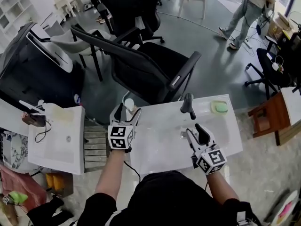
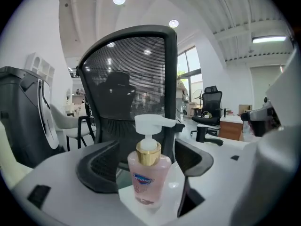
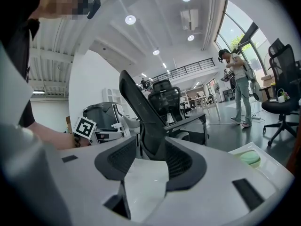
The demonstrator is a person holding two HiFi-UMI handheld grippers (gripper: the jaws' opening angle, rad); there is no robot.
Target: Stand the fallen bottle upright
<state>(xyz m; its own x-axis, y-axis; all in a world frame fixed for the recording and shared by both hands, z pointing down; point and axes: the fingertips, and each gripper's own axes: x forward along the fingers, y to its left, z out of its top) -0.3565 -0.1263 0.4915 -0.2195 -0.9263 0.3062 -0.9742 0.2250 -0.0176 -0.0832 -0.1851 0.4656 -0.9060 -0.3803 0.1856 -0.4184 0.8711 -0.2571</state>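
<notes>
Pump bottle (image 2: 149, 175) stands upright on tabletop (image 1: 160, 145), between spread fingers of left gripper (image 1: 127, 113), touching neither; right gripper (image 3: 150, 166) fingers apart, empty; bottle probably light, smooth, slippery, top-heavy; grip body below gold collar.

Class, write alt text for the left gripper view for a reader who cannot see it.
A pink soap pump bottle stands upright on a white counter between the open jaws of the left gripper, untouched. A black mesh office chair stands behind.
</notes>
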